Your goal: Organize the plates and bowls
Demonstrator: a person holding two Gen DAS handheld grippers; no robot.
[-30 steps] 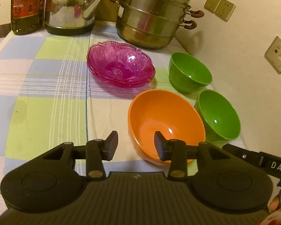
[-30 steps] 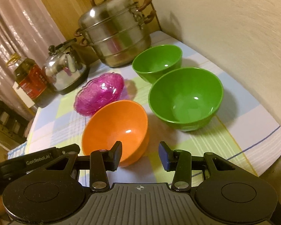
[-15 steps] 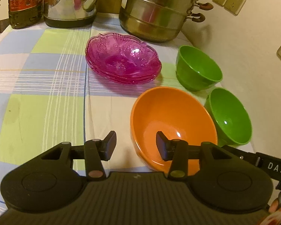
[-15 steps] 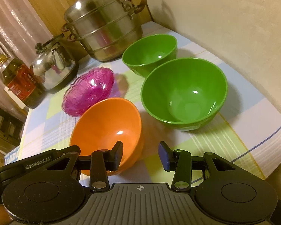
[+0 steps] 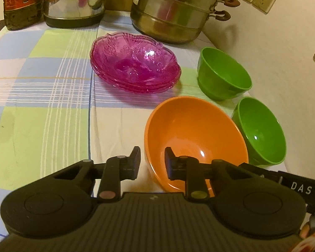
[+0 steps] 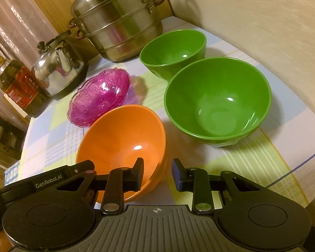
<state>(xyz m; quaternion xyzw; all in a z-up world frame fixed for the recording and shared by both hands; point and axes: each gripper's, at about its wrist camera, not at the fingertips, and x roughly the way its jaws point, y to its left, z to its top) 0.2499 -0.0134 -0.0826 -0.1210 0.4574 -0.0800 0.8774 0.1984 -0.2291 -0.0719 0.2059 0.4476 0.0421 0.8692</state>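
Note:
An orange bowl point(image 5: 195, 134) point(image 6: 124, 138) sits at the near edge of the checked tablecloth. My left gripper point(image 5: 152, 162) is open and straddles the bowl's left rim, one finger inside and one outside. My right gripper point(image 6: 157, 174) is open and straddles its right rim the same way. A near green bowl point(image 5: 260, 130) point(image 6: 218, 98) stands to the right of the orange one. A second green bowl point(image 5: 222, 75) point(image 6: 174, 52) stands behind it. A stack of pink glass plates point(image 5: 134, 65) point(image 6: 98, 96) lies behind the orange bowl.
A steel steamer pot point(image 5: 174, 10) point(image 6: 119, 21), a kettle point(image 5: 73, 2) point(image 6: 58, 67) and an oil bottle point(image 5: 21, 2) point(image 6: 19, 86) line the back of the table. A wall point(image 5: 273, 52) runs along the right side.
Both grippers have moved forward and closed in on the orange bowl, so each now has a rim between its fingers. The bowls and plates have not moved.

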